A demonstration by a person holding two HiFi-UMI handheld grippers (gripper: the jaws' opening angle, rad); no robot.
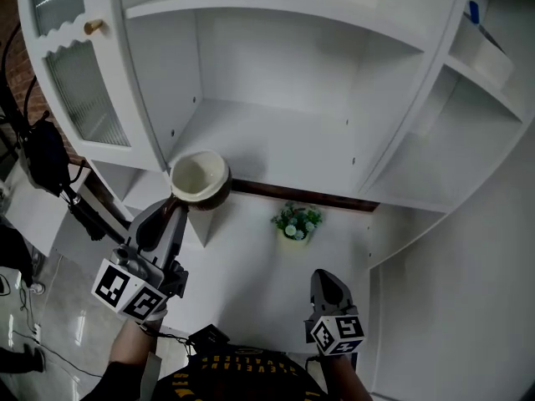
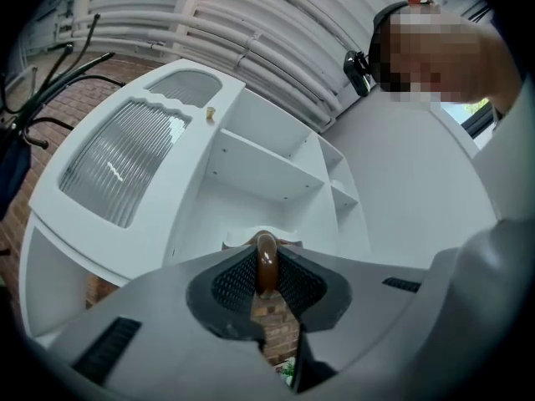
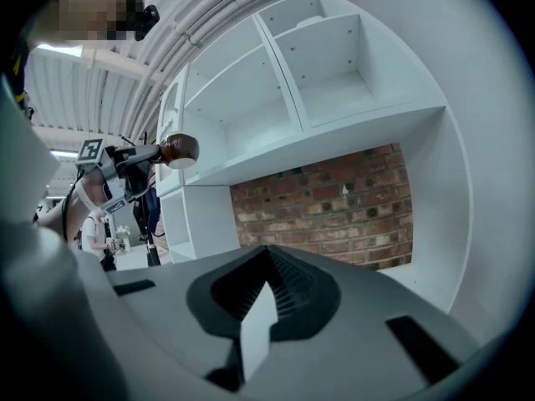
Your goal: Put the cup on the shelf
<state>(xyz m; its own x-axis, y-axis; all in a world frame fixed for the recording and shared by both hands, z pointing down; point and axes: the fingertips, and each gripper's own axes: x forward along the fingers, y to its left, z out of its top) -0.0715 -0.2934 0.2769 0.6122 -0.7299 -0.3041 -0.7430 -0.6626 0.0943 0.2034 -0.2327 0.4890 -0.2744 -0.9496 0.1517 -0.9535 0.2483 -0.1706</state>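
At the shelf's front left corner, cup (image 1: 199, 180): brown outside, cream inside, mouth up, carried at the edge of the lower shelf (image 1: 276, 140); from the head view its base may or may not touch the board.
Cup handle (image 2: 267, 261): a glossy brown loop pinched between the two ribbed pads, seen end-on in the left gripper view.
Left hand-held gripper (image 1: 174, 207): clamped on the handle, reaching up from the counter's left side toward the shelf.
Right hand-held gripper (image 1: 328, 284): low over the counter's near edge, well apart from the cup; its jaws look closed with nothing between them.
Plant (image 1: 294, 222): small green pot plant with pale flowers, on the white counter (image 1: 251, 274) below the shelf's front edge, between the two grippers.
Cabinet door (image 1: 79, 90): ribbed glass with a brass knob (image 1: 94, 27), standing left of the shelf.
Brick wall (image 3: 334, 207): red brick behind the opening under the shelf, clear in the right gripper view.
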